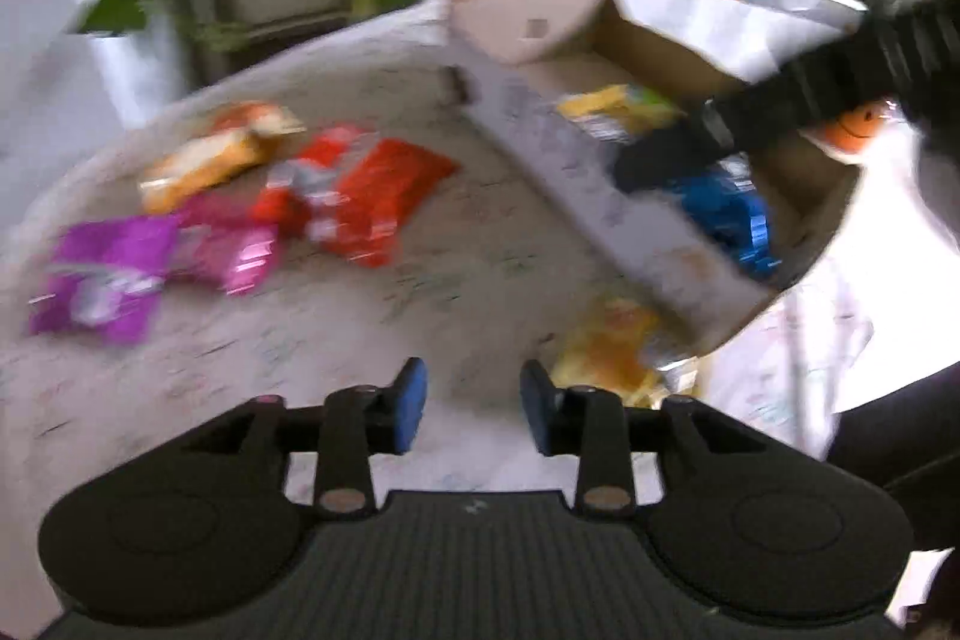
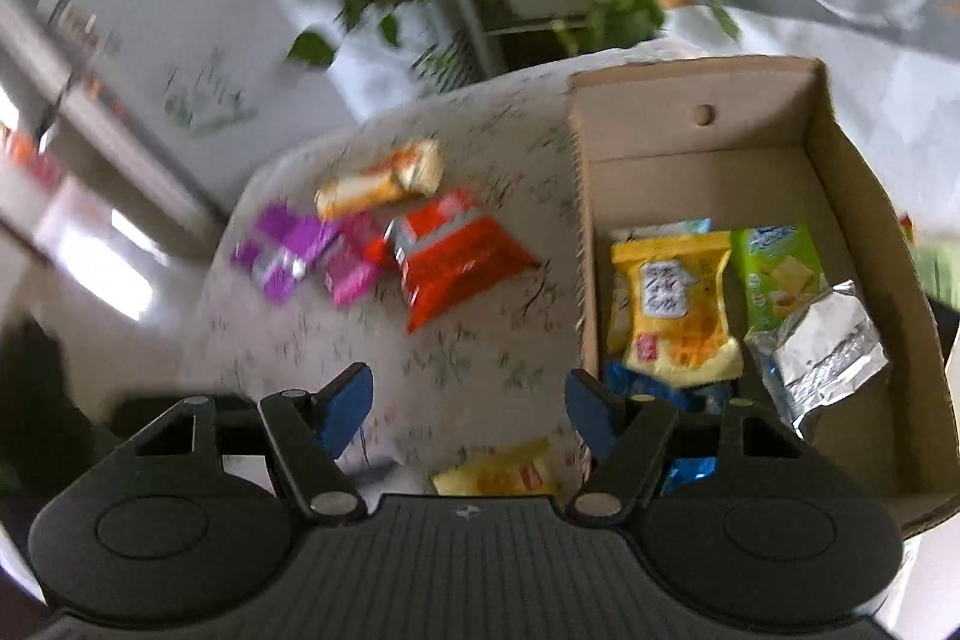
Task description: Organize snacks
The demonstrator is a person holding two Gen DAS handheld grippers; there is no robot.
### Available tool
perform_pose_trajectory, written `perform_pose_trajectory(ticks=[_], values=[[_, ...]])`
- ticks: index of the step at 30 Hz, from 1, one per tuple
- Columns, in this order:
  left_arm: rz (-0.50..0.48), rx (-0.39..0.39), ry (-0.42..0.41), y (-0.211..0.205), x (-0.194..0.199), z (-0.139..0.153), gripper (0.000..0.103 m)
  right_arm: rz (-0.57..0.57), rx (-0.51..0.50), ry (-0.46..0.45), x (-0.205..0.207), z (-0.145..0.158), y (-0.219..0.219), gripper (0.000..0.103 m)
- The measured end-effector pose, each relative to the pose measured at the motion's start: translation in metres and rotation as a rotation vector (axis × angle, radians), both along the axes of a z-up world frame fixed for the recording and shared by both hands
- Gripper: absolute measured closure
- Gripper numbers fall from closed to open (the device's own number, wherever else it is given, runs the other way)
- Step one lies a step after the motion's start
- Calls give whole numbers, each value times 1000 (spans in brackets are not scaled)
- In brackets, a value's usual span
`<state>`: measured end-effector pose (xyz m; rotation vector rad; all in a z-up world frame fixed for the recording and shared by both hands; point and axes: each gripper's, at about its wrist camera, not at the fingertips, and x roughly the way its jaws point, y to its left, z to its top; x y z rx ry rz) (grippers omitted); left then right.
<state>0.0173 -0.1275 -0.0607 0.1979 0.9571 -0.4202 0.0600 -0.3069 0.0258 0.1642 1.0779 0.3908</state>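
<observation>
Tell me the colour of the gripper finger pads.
Blue pads on black fingers, clearest in the right wrist view.

Right gripper point(image 2: 468, 403) hangs spread wide and empty over the patterned tabletop point(image 2: 480, 340). In the cardboard box point(image 2: 822, 112) lie yellow point(image 2: 675, 304), green point(image 2: 780, 274) and silver point(image 2: 822, 358) packets. Red point(image 2: 456, 256), purple point(image 2: 282, 250) and orange point(image 2: 378, 184) packets lie outside.
</observation>
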Motion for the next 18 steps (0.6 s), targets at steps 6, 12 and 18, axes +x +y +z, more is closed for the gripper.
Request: perform_pose_trajectory(ticks=[6,12,18], values=[[124,8,-62,19,-23,17,23,42,-90,-35,-31,-18,17,26],[170,-73,-27,36,-20,27,18,-32,-163,-64,-50,-38,26,26],[230,-88,-1,49,-20,30,17,-28,-259,-118,-62,-55,45,26]])
